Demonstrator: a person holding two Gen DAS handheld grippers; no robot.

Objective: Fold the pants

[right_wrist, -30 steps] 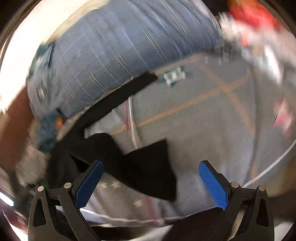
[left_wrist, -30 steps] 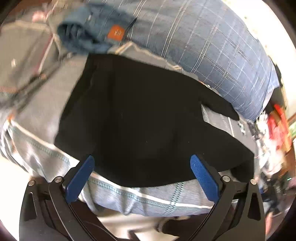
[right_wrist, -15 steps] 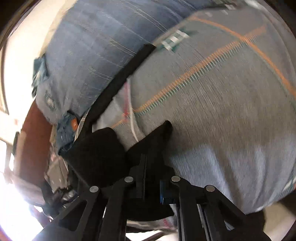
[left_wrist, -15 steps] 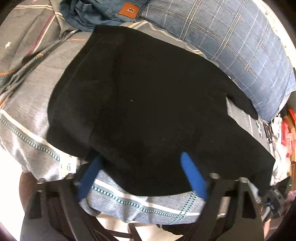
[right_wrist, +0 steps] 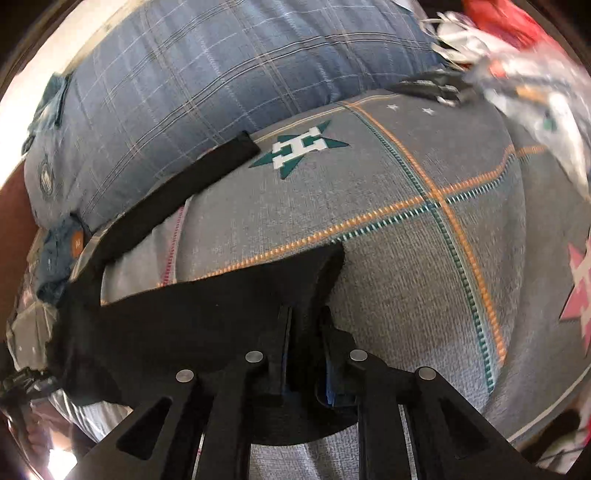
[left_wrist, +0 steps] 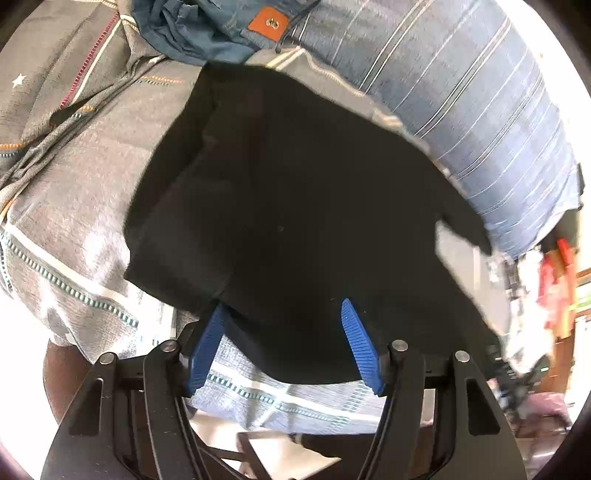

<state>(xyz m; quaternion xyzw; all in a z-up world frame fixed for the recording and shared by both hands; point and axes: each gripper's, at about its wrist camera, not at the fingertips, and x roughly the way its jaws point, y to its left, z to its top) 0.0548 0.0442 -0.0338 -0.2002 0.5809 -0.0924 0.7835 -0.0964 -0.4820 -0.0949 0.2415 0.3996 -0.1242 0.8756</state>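
Between right tool (right_wrist: 306, 325) jaws: pants (right_wrist: 207, 310).

Grey patterned bed cover (right_wrist: 424, 258), bearing black pants (left_wrist: 295, 206) spread flat, a blue checked pillow (left_wrist: 461, 96) behind, crumpled jeans (left_wrist: 221, 29) beside.
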